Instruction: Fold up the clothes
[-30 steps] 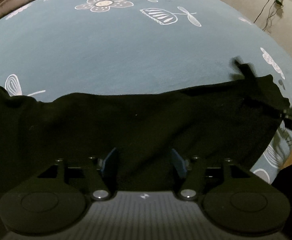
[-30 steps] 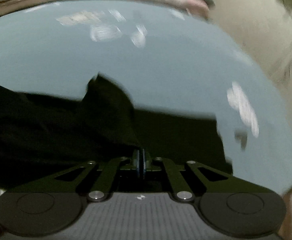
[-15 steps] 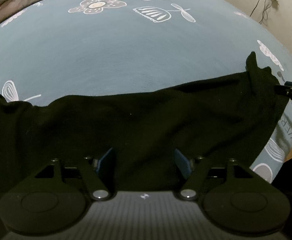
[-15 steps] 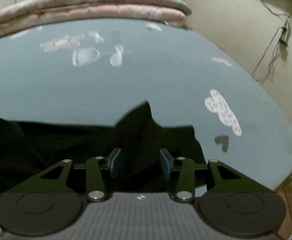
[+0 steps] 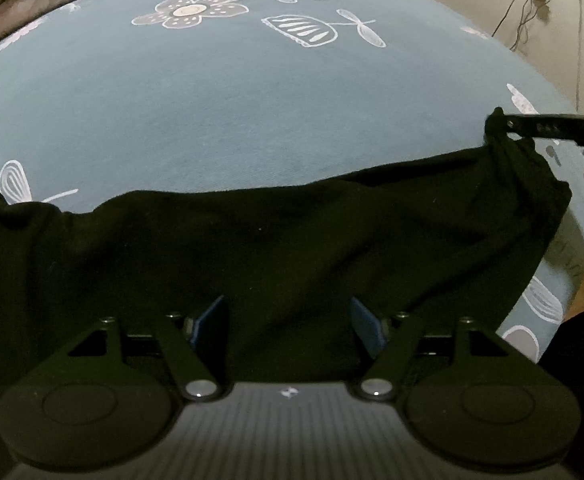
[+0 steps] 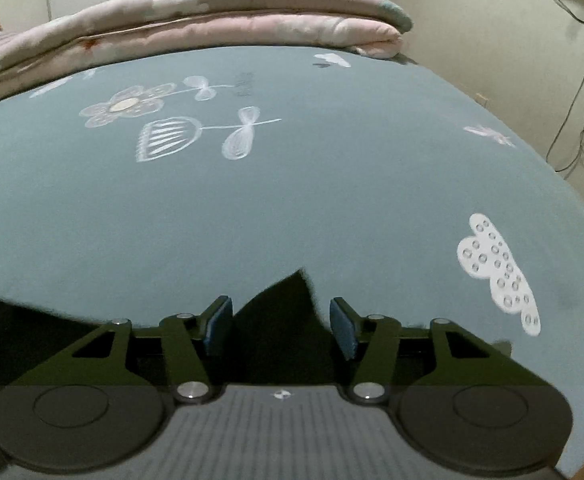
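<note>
Jaws of both grippers spread; black garment (image 5: 276, 248) between.

- No legible text, label, brand or number is found.
- Faint dark lettering is printed on the bedsheet (image 6: 248, 84) beside the flower drawing, too blurred to be read.

The left gripper (image 5: 288, 326) hangs with its jaws wide apart over a black garment (image 5: 276, 256) spread on a blue sheet (image 5: 232, 120) printed with white flowers. At the right edge, the right gripper (image 5: 510, 125) meets the garment's raised corner. A cable (image 5: 522, 4) hangs on the wall.
</note>
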Action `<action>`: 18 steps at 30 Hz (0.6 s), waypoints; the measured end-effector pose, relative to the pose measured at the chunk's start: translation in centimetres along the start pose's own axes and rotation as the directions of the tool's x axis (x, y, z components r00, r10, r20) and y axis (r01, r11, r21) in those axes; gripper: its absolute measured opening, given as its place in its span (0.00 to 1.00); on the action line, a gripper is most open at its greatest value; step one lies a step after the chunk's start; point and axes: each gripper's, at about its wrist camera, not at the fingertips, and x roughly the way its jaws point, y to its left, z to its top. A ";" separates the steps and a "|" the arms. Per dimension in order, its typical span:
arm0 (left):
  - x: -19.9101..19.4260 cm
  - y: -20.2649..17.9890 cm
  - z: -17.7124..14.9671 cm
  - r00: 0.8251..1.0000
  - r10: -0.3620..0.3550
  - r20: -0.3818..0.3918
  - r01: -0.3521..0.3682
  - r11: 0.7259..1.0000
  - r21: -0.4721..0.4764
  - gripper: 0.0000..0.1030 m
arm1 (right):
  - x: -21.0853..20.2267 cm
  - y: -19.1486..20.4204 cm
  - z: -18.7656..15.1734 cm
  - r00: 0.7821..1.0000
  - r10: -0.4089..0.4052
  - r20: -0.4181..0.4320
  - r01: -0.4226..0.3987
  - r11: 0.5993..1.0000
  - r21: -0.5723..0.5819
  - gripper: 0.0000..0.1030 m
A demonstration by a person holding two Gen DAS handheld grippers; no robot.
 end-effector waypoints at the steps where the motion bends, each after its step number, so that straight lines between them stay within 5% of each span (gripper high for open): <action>1: 0.0 0.1 0.0 1.000 -0.007 0.000 0.007 1.000 -0.004 0.69 | 0.6 -0.3 0.4 1.000 0.006 -0.002 -0.006 1.000 0.002 0.63; 5: -0.1 0.4 0.1 1.000 -0.026 -0.002 0.026 1.000 -0.015 0.70 | 2.4 -2.0 1.0 0.998 0.047 -0.032 -0.046 0.998 0.039 0.62; 6: -0.1 0.4 0.1 1.000 -0.028 -0.002 0.028 0.999 -0.016 0.70 | 2.4 -2.5 0.9 0.996 0.084 -0.032 -0.082 0.994 0.073 0.47; 7: -0.2 0.5 0.1 1.000 -0.030 -0.002 0.030 0.999 -0.017 0.70 | 2.3 -2.9 0.7 0.993 0.117 -0.020 -0.114 0.988 0.107 0.11; 11: -0.2 0.3 0.0 1.000 -0.029 -0.001 0.029 0.999 -0.020 0.71 | 0.7 -3.8 0.3 0.988 0.155 0.022 -0.156 0.972 0.174 0.08; 18: -0.1 0.2 0.0 1.000 -0.028 -0.003 0.028 0.999 -0.022 0.71 | -3.1 -4.9 0.6 0.995 0.060 0.085 -0.077 0.973 0.216 0.08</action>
